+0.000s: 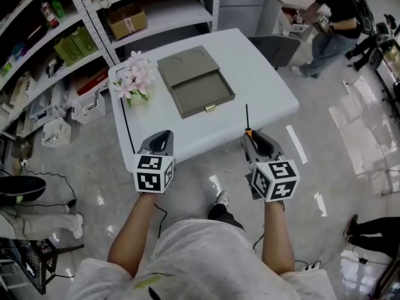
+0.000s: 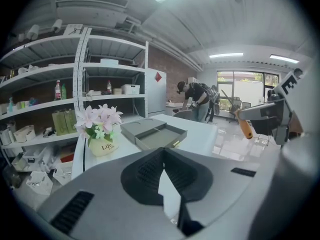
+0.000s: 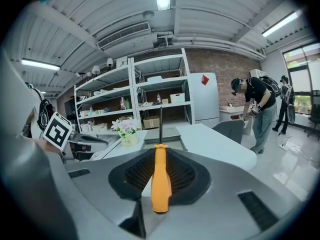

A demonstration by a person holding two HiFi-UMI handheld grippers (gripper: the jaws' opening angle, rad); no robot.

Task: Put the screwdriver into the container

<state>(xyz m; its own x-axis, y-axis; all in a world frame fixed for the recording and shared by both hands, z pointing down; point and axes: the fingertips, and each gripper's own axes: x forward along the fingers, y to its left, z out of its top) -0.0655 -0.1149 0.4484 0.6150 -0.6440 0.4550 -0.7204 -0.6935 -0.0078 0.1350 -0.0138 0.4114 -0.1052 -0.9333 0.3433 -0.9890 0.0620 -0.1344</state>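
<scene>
A screwdriver (image 1: pixel 247 122) with an orange handle (image 3: pixel 160 179) and a thin black shaft points away from me, over the front edge of the white table (image 1: pixel 265 86). My right gripper (image 1: pixel 254 140) (image 3: pixel 159 154) is shut on its handle. The container (image 1: pixel 195 82) is a flat grey box with its drawer pulled open; it lies mid-table, ahead and to the left of the screwdriver tip. It also shows in the gripper views, as the container (image 2: pixel 152 133) (image 3: pixel 162 132). My left gripper (image 1: pixel 157 144) (image 2: pixel 164 155) hovers at the table's front edge, shut and holding nothing.
A pot of pink flowers (image 1: pixel 134 80) stands at the table's left side, beside the container. Metal shelving (image 1: pixel 75 36) full of boxes runs along the left. A grey chair (image 1: pixel 275 47) sits at the far right corner, and a person (image 1: pixel 331 24) bends over a desk beyond it.
</scene>
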